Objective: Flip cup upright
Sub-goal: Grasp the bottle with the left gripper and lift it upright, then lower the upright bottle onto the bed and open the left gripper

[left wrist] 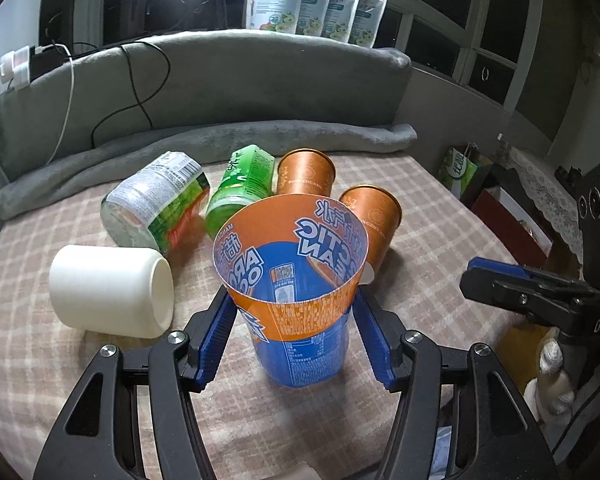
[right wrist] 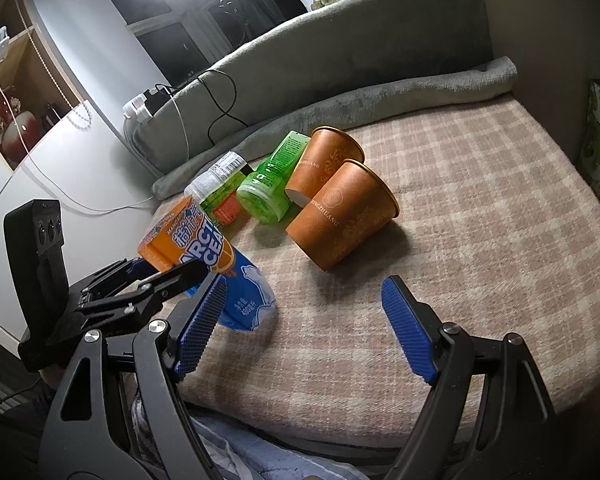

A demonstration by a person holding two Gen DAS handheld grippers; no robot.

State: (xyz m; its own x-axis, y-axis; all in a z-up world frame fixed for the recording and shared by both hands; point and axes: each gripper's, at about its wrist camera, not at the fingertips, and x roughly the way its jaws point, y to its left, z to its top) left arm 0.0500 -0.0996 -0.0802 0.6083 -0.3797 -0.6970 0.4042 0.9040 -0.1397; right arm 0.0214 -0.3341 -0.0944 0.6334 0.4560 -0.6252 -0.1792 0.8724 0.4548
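An orange-and-blue Arctic Ocean plastic cup stands mouth-up on the checked blanket, tilted slightly. My left gripper has its blue pads on either side of the cup's lower body, touching or nearly touching it. The cup also shows in the right wrist view, leaning, with the left gripper at it. My right gripper is open and empty over the blanket, to the right of the cup.
Two copper-coloured paper cups stand behind the plastic cup. A white cup lies on its side at the left. A labelled jar and green bottle lie behind. Grey bolster at back; blanket edge in front.
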